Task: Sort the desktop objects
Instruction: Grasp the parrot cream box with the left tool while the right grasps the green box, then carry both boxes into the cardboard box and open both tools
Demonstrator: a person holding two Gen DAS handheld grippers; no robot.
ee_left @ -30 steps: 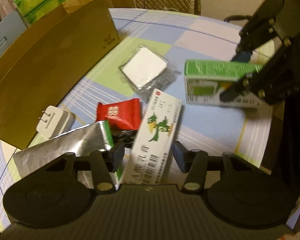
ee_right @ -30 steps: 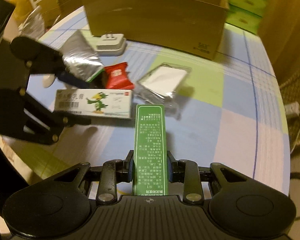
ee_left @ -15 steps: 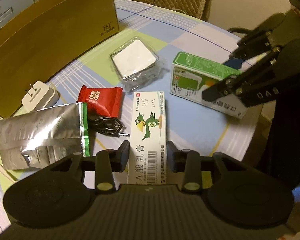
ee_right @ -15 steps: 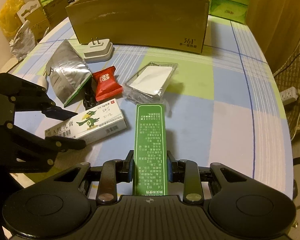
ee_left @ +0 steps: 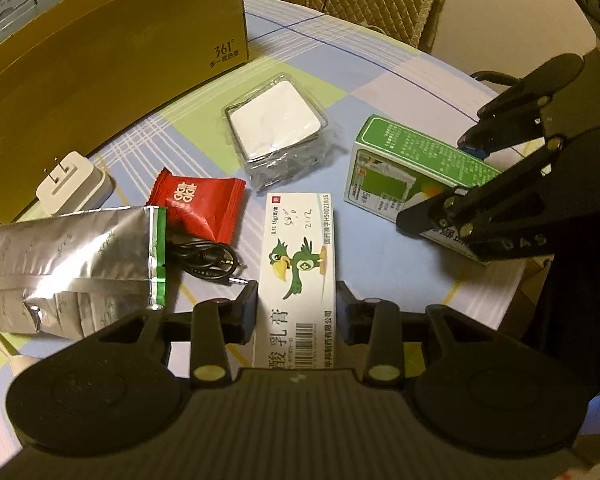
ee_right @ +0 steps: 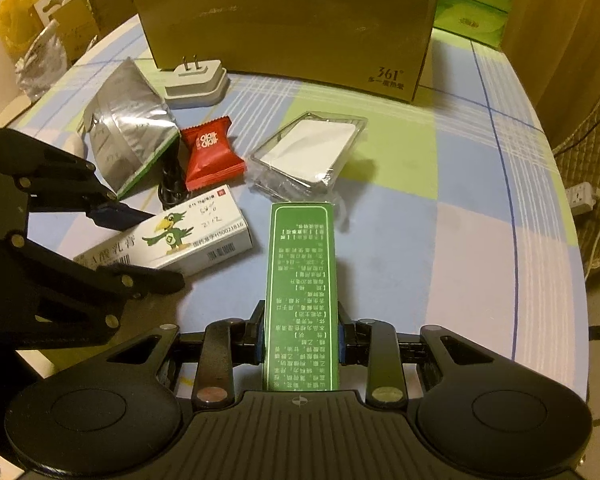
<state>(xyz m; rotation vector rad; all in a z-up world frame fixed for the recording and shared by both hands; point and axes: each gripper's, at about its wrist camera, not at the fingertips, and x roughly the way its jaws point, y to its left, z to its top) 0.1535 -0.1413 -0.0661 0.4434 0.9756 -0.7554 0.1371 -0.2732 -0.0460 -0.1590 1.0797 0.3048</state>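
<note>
My left gripper (ee_left: 297, 312) is shut on a white ointment box with a green parrot (ee_left: 300, 264), which lies lengthwise between its fingers just over the tablecloth. My right gripper (ee_right: 300, 336) is shut on a green medicine box (ee_right: 301, 292) and holds it pointing forward. In the left wrist view the right gripper (ee_left: 456, 184) grips that green box (ee_left: 400, 172) at the right. In the right wrist view the left gripper (ee_right: 140, 240) holds the parrot box (ee_right: 172, 240) at the left.
On the checked tablecloth lie a clear plastic case (ee_left: 280, 128), a red candy packet (ee_left: 196, 204), a black audio cable (ee_left: 208, 260), a silver foil bag (ee_left: 68, 268) and a white charger plug (ee_left: 76, 184). An open cardboard box (ee_right: 288, 28) stands at the back.
My left gripper closed on the parrot box and straightened it between the fingers. The right gripper kept its hold on the green box and drew it slightly back.
</note>
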